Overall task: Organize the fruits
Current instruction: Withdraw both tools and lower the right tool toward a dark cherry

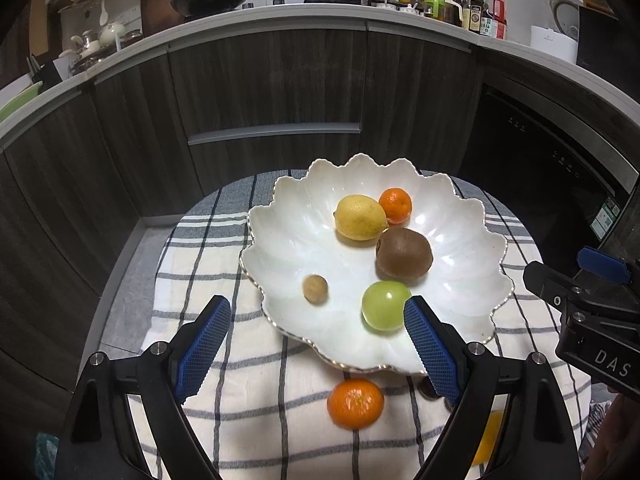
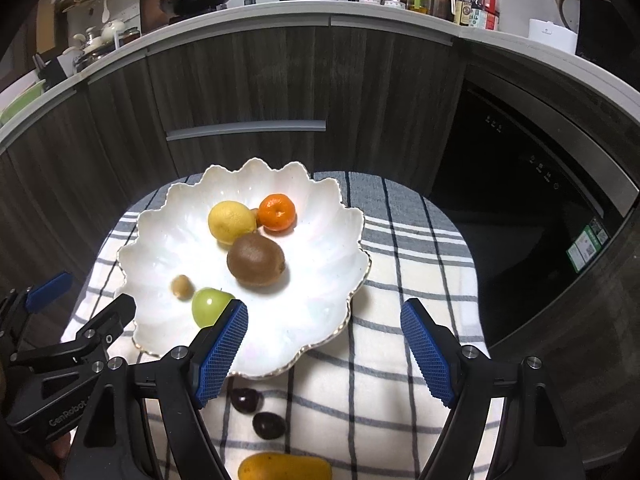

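Left wrist view: checked cloth (image 1: 224, 420) spread over the desk, probably to stop round fruit from rolling. On it, white scalloped plate (image 1: 288, 248), serving as the collecting place. Inside the plate, from big to small: kiwi (image 1: 404, 256), lemon (image 1: 360, 217), green fruit (image 1: 385, 305), small orange (image 1: 395, 205), small brown fruit (image 1: 315, 289). Gathered loosely, kiwi just beside lemon.

Not yet collected, on the cloth near the front rim: second orange (image 1: 355, 403); in the right wrist view also a yellow-orange fruit (image 2: 285, 467) at the bottom edge and two dark fruits (image 2: 246, 400), (image 2: 270, 425).

Left claw (image 1: 318, 346) spread wide above the front rim, pinching nothing; green fruit just beside one pad, seemingly not pressed. Right claw (image 2: 324, 350) also spread wide, empty, over the plate's edge and the cloth.
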